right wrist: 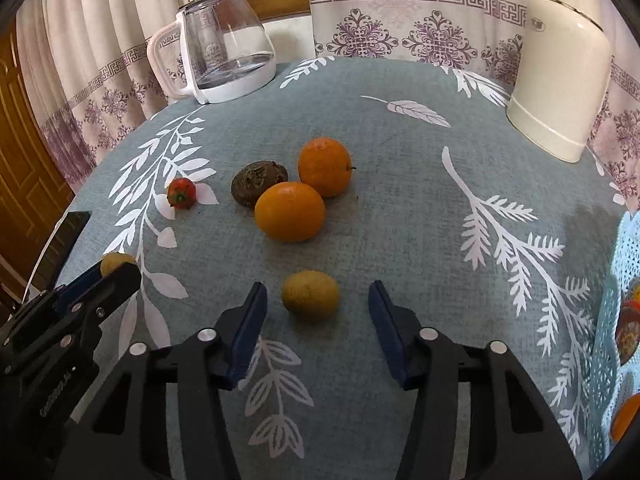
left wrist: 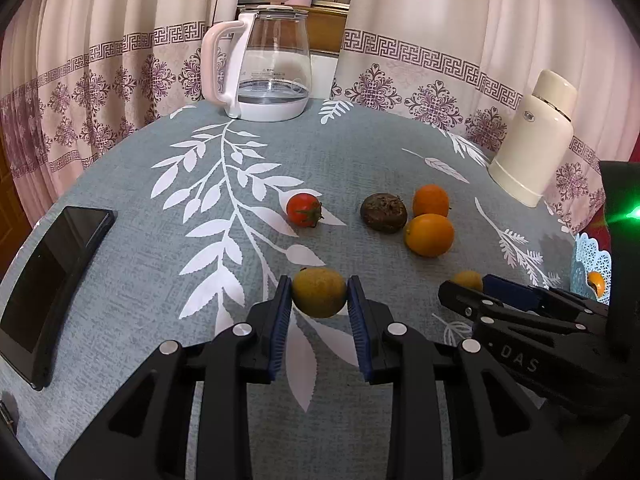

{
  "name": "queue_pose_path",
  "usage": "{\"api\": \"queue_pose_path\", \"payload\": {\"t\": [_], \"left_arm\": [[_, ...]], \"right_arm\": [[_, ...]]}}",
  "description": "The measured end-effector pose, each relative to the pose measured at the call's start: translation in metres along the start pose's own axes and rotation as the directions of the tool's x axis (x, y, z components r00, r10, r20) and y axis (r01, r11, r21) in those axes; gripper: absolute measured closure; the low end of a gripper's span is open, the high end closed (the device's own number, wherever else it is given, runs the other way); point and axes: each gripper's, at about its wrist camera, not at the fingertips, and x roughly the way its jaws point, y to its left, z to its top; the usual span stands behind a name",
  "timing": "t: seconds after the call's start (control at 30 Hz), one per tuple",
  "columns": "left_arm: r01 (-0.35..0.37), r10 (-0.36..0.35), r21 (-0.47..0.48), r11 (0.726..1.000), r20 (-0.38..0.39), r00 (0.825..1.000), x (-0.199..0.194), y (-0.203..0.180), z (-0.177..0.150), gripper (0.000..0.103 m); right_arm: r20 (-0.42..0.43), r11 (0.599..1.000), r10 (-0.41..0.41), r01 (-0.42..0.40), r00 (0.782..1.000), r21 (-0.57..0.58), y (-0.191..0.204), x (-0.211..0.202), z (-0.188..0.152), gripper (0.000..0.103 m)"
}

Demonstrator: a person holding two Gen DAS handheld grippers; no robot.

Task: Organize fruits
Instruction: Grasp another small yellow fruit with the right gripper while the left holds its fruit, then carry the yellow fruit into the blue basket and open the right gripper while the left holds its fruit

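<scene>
My left gripper is shut on a yellow-green fruit, its blue pads touching both sides, low over the tablecloth. My right gripper is open, its jaws on either side of a second yellow-green fruit without touching it. Beyond lie two oranges, a dark wrinkled fruit and a small red tomato. A light blue lattice basket at the right edge holds several fruits. The right gripper also shows in the left wrist view.
A glass kettle with a pink handle stands at the back of the table. A cream thermos stands at the back right. A black phone lies at the left edge. Curtains hang behind the table.
</scene>
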Motion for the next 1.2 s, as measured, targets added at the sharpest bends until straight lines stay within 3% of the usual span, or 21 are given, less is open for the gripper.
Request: {"api": "queue_pose_path", "payload": {"t": [0.33,1.2], "left_arm": [[0.003,-0.003,-0.001,1.000,-0.001,1.000,0.000,-0.001,0.000,0.074],[0.004,-0.004,-0.002,1.000,0.002,1.000,0.000,-0.001,0.001,0.074]], "right_arm": [[0.005,1.000,-0.010,0.010,1.000,-0.014,0.003,0.001,0.000,0.074],[0.079,0.999,-0.024,0.021,0.997,0.031,-0.004,-0.029,-0.013,0.074]]}}
